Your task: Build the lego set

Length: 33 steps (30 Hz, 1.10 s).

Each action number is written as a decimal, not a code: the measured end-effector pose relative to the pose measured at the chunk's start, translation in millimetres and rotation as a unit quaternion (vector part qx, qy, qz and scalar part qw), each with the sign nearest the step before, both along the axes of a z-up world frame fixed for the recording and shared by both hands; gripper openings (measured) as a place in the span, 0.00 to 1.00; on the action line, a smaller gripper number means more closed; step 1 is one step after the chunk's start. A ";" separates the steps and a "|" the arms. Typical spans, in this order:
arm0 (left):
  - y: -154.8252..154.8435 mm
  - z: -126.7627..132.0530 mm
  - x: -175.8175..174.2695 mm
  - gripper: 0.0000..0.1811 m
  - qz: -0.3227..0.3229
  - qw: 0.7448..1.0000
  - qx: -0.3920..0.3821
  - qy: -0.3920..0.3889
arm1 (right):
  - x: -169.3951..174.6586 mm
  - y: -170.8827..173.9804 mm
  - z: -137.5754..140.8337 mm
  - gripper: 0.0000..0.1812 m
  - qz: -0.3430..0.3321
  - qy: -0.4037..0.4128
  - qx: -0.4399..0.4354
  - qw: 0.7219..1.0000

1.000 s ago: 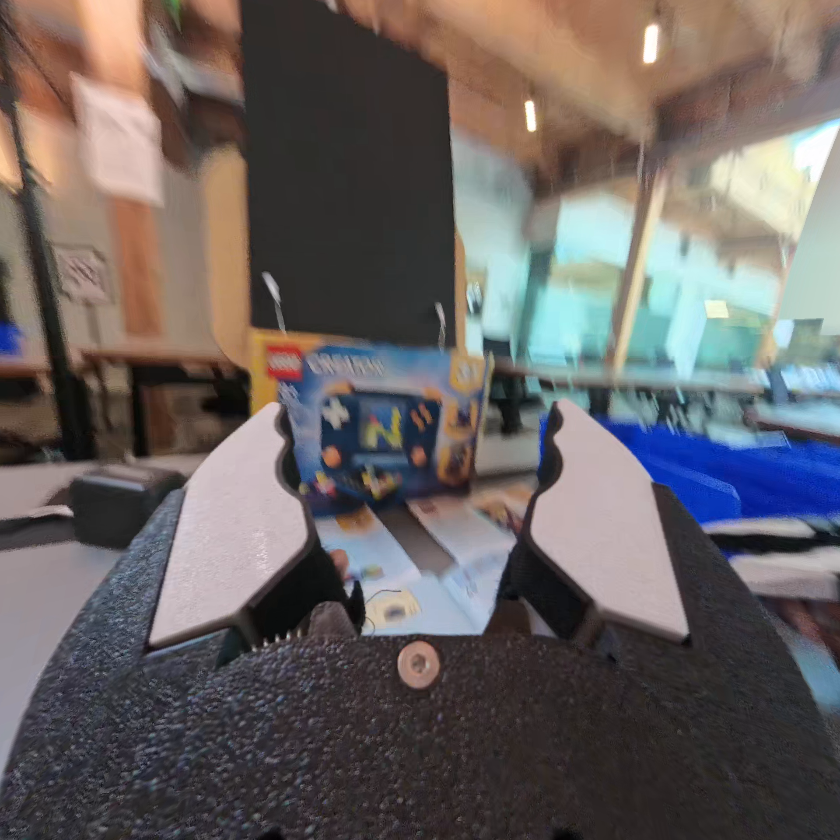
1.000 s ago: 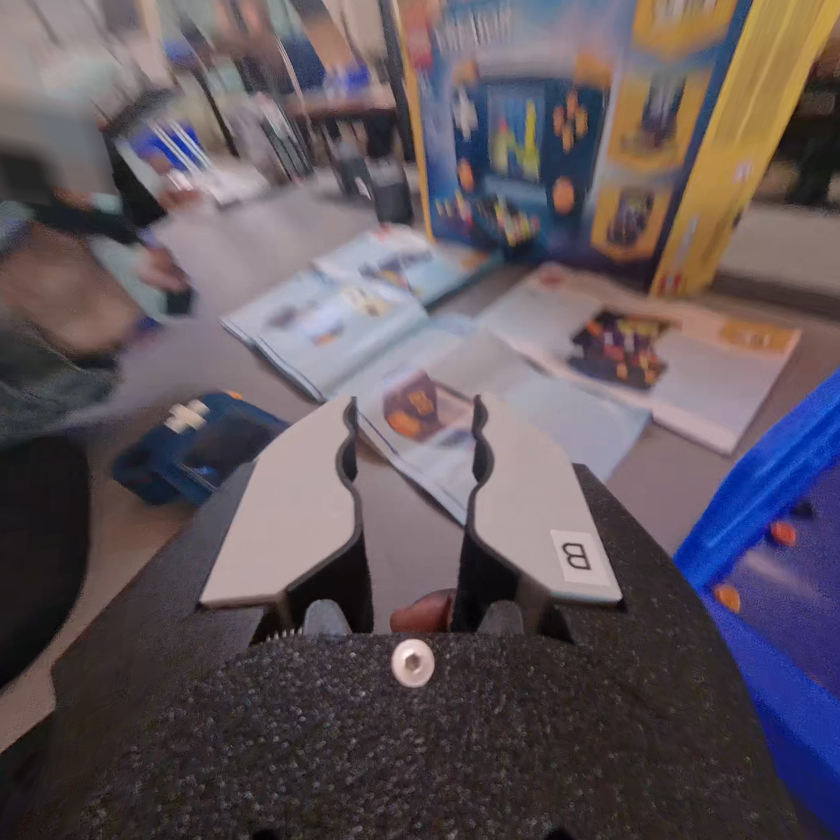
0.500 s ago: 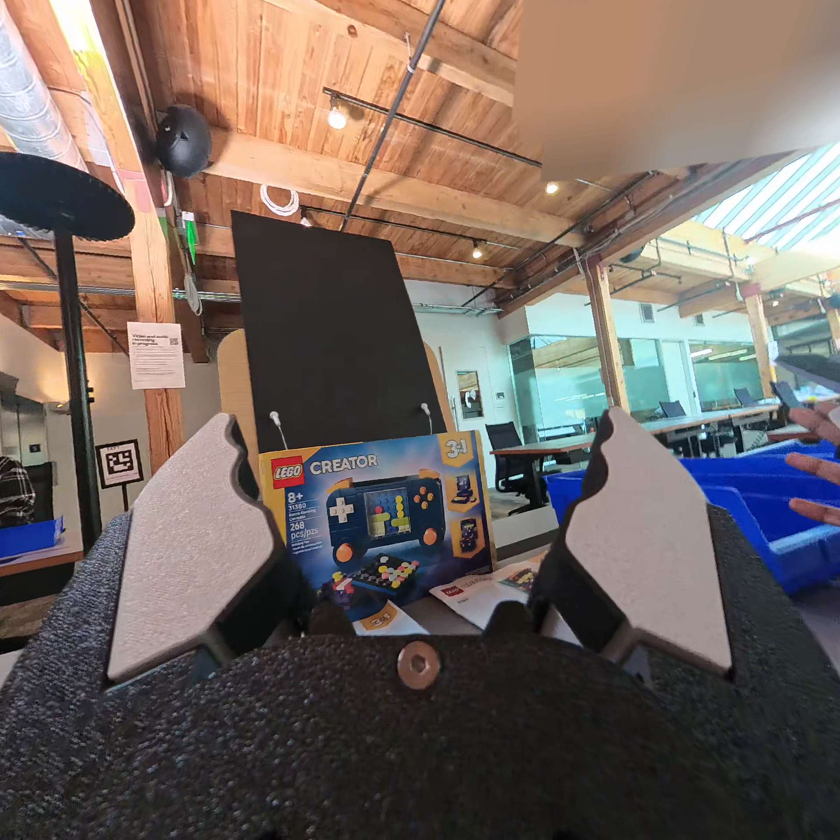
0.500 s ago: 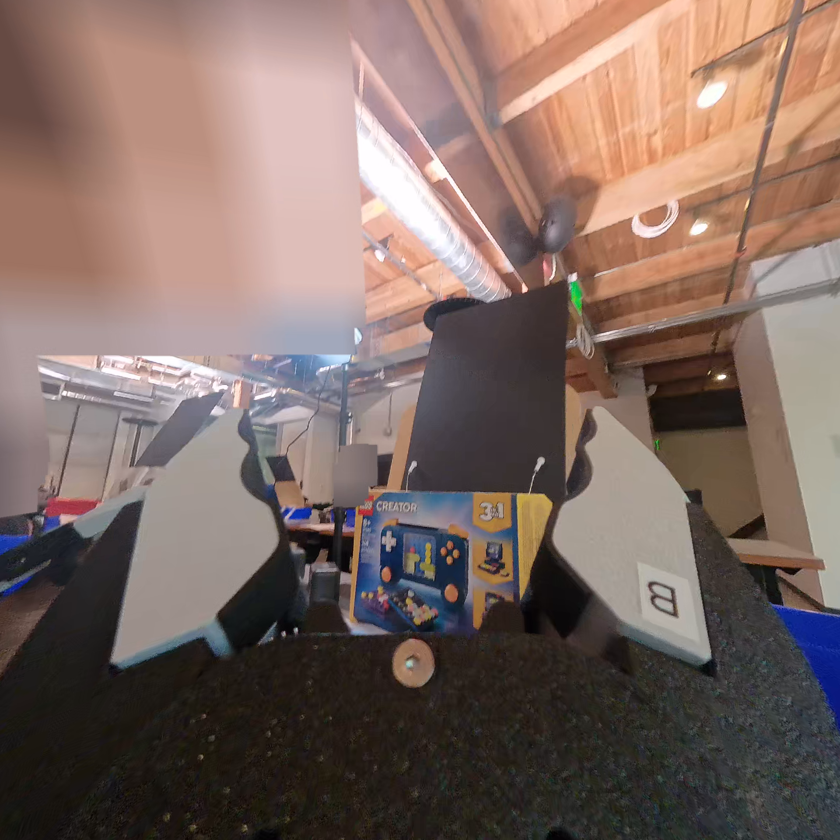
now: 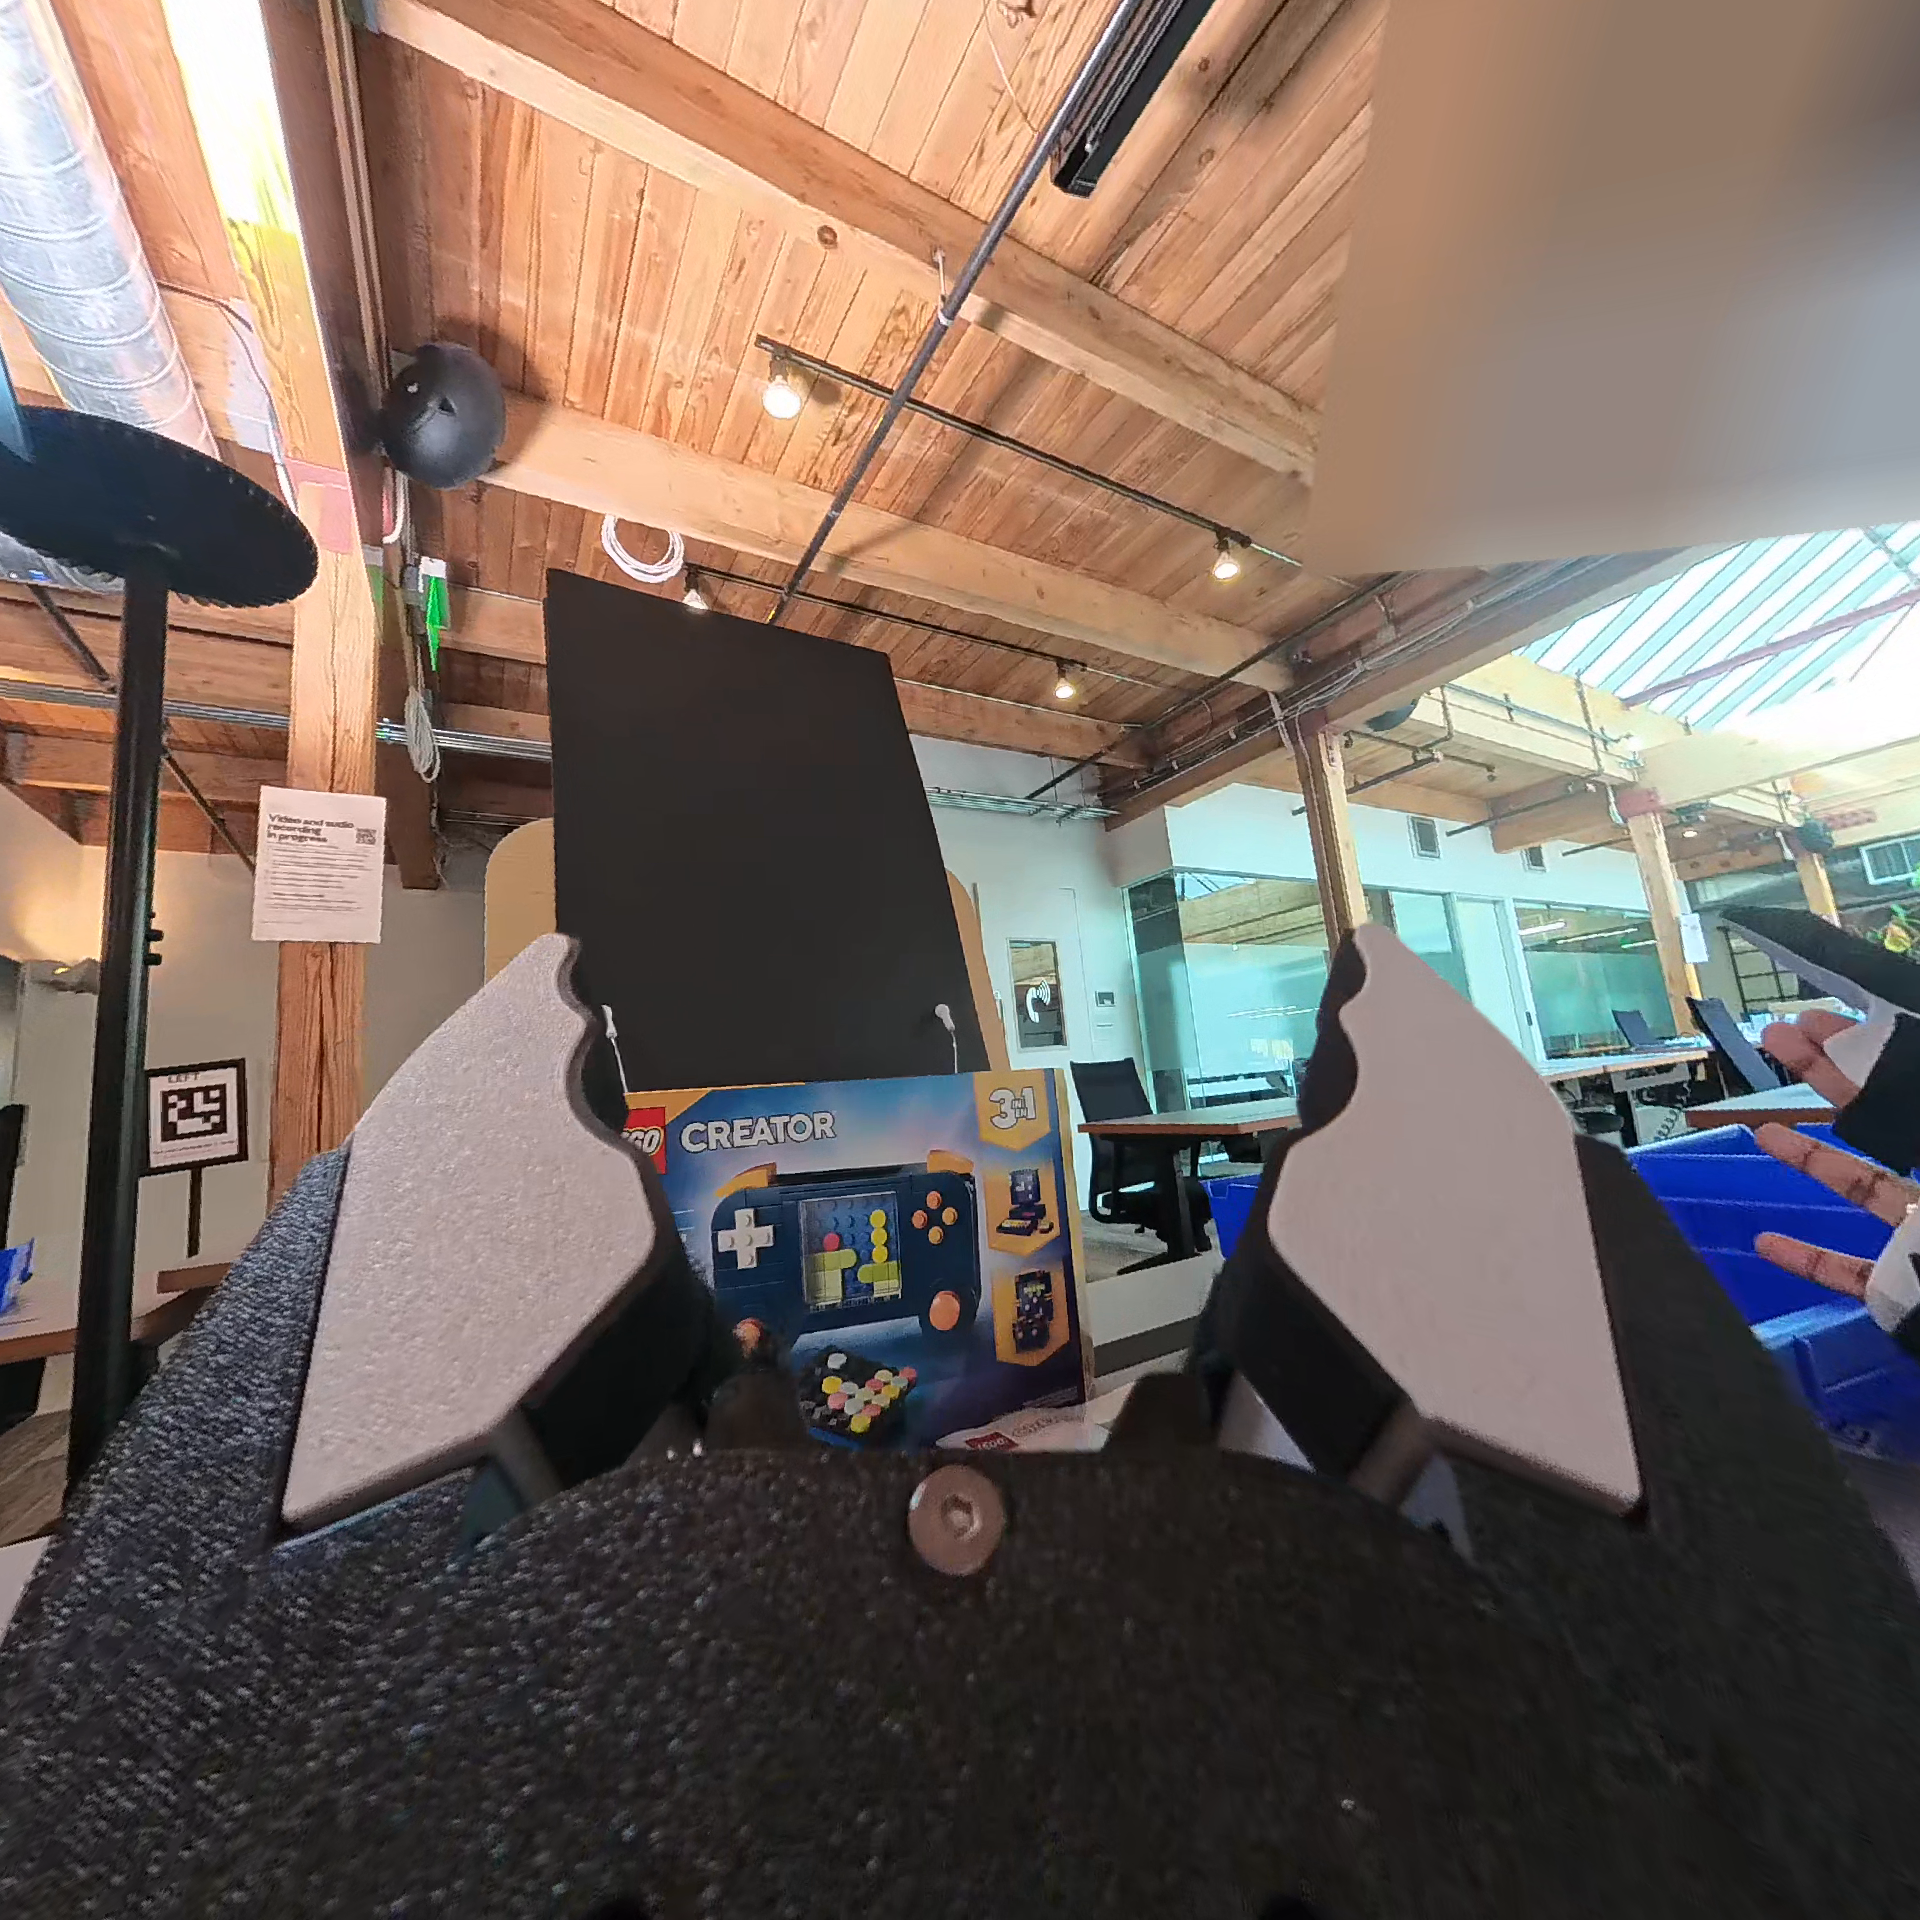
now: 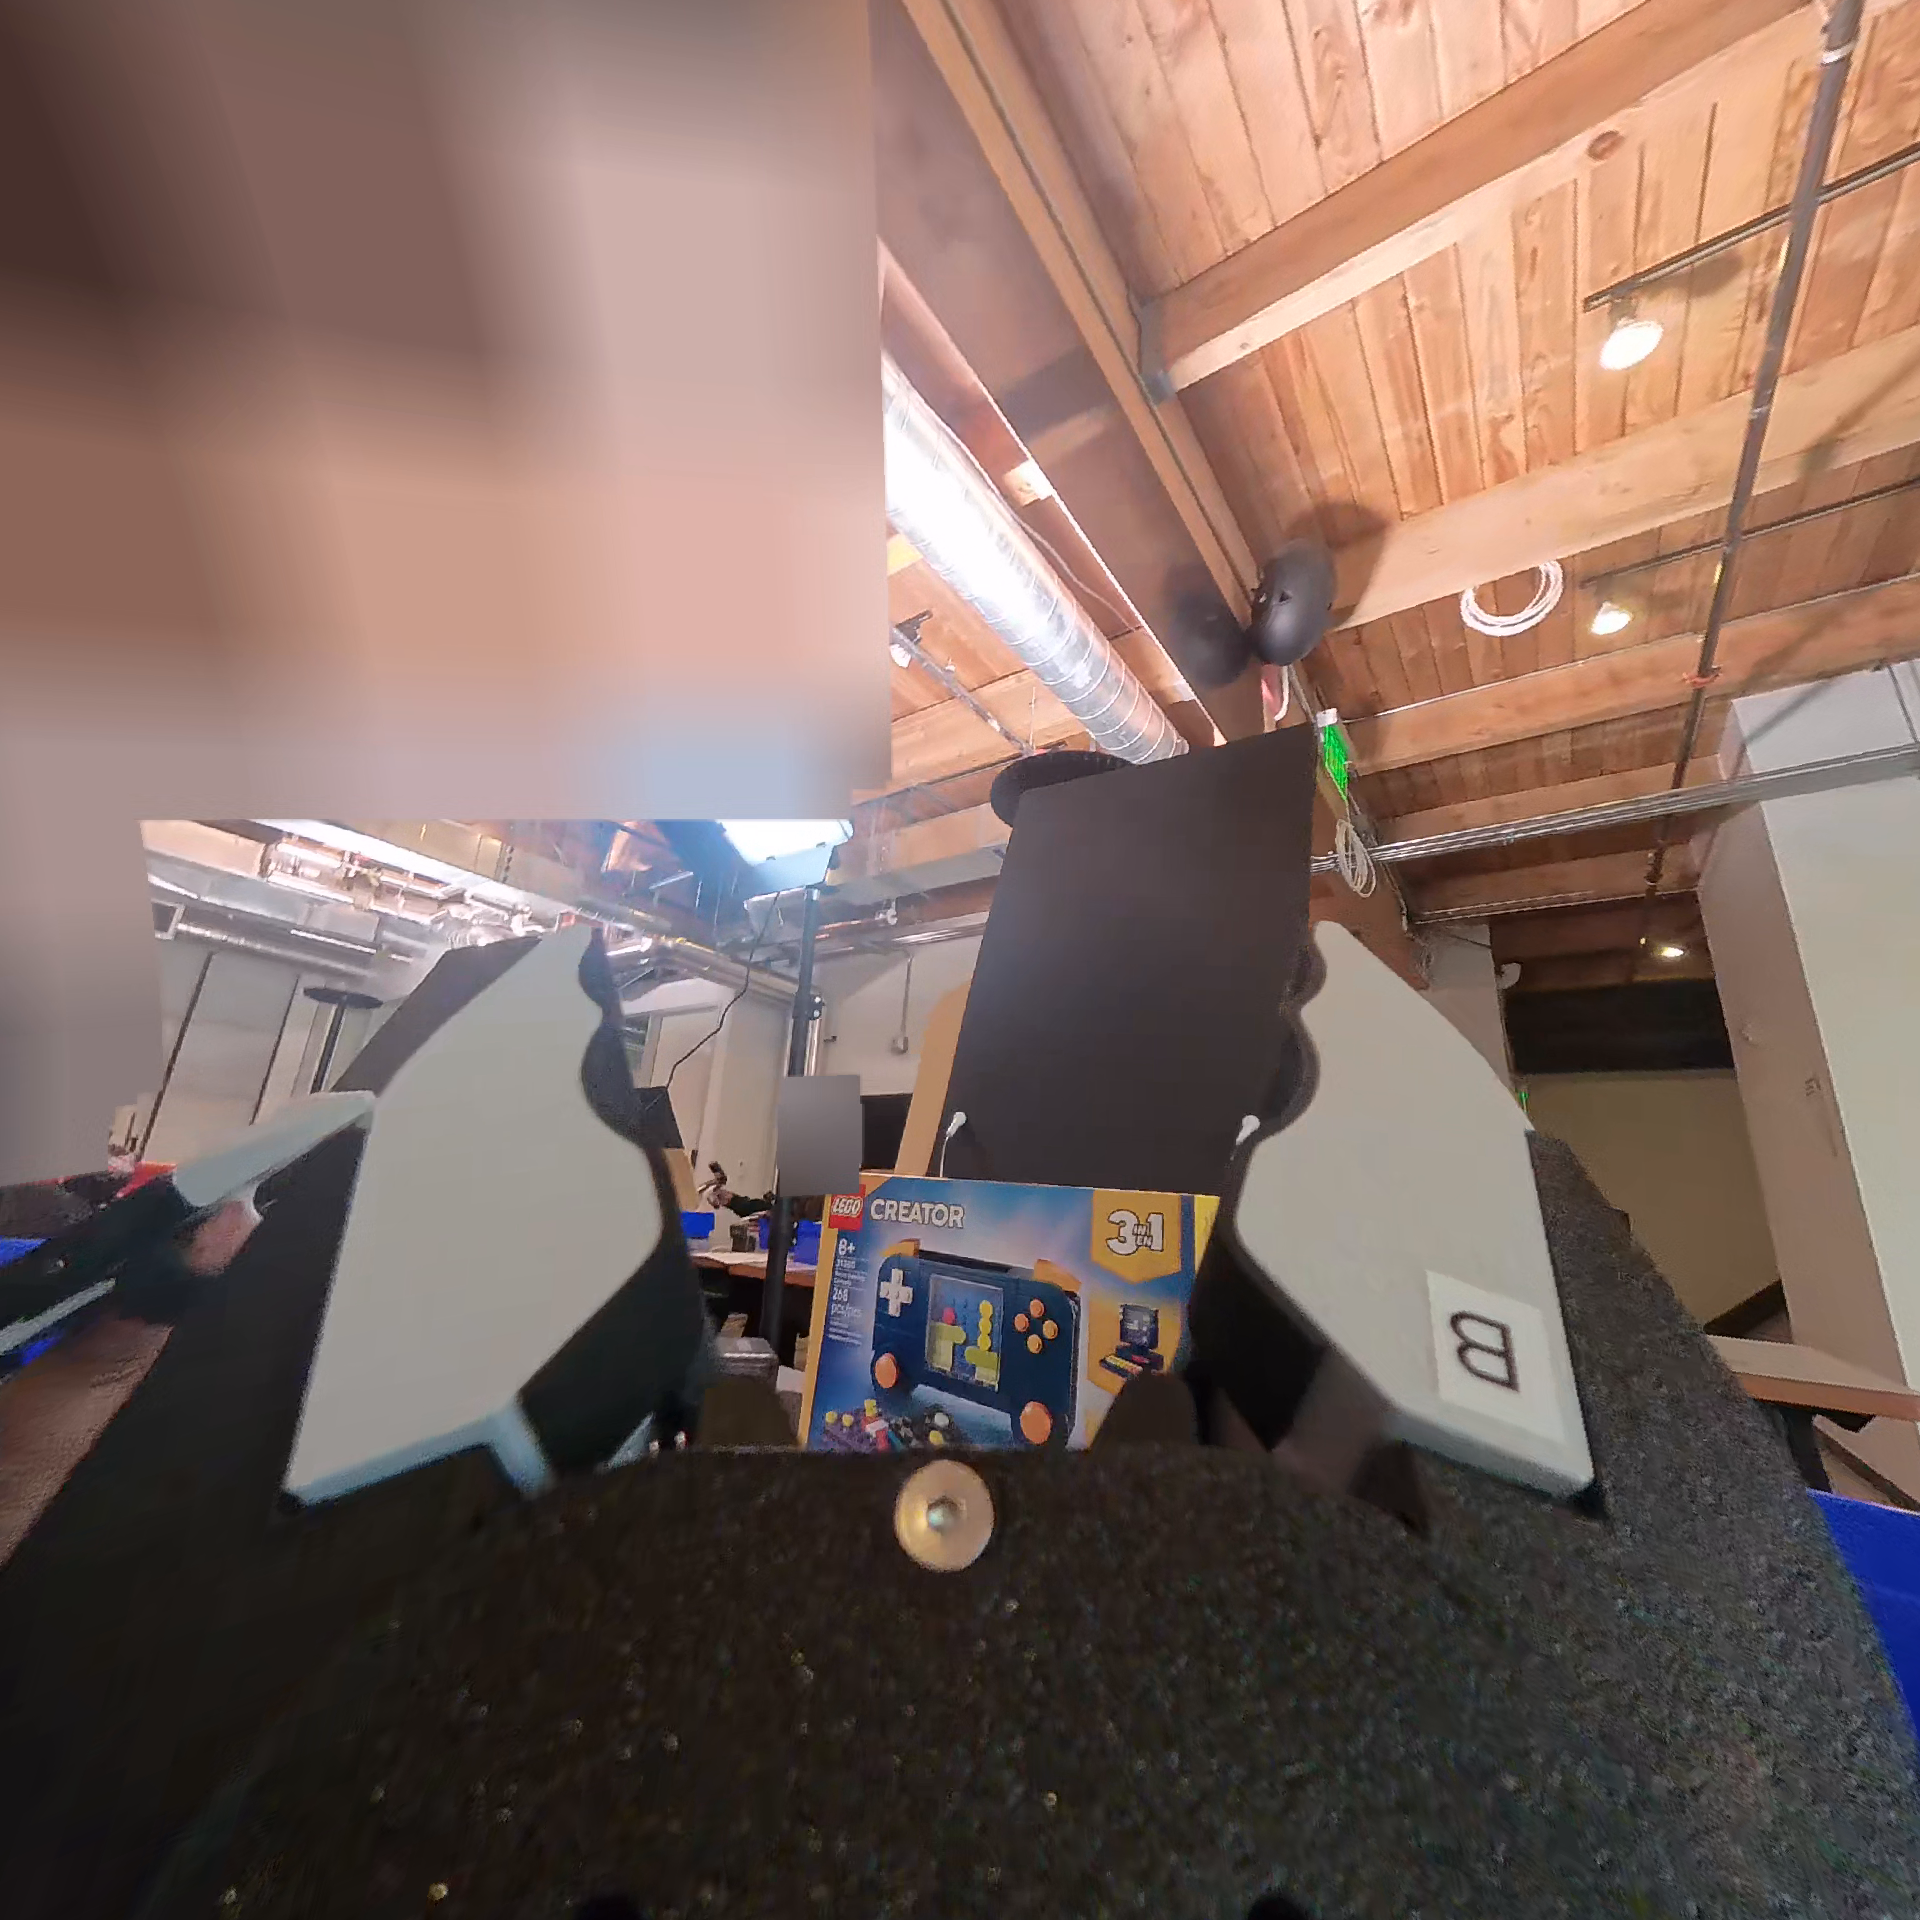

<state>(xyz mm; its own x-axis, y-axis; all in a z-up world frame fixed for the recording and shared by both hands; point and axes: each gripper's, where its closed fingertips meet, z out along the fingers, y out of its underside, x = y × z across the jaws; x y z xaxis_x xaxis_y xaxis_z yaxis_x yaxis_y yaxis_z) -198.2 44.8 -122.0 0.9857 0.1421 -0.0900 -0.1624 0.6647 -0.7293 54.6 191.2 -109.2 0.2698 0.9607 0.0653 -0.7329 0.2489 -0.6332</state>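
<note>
The blue and yellow lego set box stands upright ahead, in front of a black board. It also shows in the right wrist view. My left gripper is open wide and empty, tilted upward, framing the box. My right gripper is open wide and empty, also tilted upward. A corner of an instruction booklet shows just below the box. The other gripper shows at the left edge of the right wrist view. No loose bricks are in view.
Blue bins stand at the right, with a person's fingers over them. A black stand pole rises at the left. A blue bin corner shows at the right. Wooden ceiling fills the upper views.
Both grippers have tilted up from the table and booklets toward the box and ceiling. Both have opened wider, the right from nearly shut. The table top has dropped out of view.
</note>
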 end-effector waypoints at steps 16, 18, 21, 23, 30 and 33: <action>71.1 -79.6 32.6 0.00 -0.042 0.911 -0.380 0.156 | -47.9 13.6 -55.7 0.00 -0.059 -0.265 -0.012 0.962; 80.2 -77.6 36.1 0.00 -0.037 0.895 -0.401 0.191 | -49.0 11.1 -55.8 0.00 -0.052 -0.261 -0.011 0.964; 94.5 -91.5 44.2 0.00 -0.101 0.852 -0.476 0.191 | -51.0 13.0 -59.2 0.00 -0.048 -0.274 -0.018 0.960; 100.2 -107.4 55.9 0.00 -0.163 0.811 -0.529 0.188 | -51.1 13.8 -59.9 0.00 -0.043 -0.273 -0.024 0.961; 125.4 -172.8 80.7 0.13 -0.222 0.669 -0.654 0.273 | -52.0 19.9 -64.1 0.01 -0.037 -0.274 -0.047 0.960; 143.5 -181.5 94.7 0.32 -0.229 0.654 -0.675 0.253 | -52.0 19.9 -63.5 0.02 -0.035 -0.270 -0.047 0.961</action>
<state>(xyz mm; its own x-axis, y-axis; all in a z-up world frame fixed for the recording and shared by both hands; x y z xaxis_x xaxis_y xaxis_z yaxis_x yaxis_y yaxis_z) -103.4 188.3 -303.4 0.6921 -0.7039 -0.1599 -0.6202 -0.4665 -0.6307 2.6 211.1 -172.7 0.2848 0.9501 0.1270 -0.2743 0.2077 -0.9389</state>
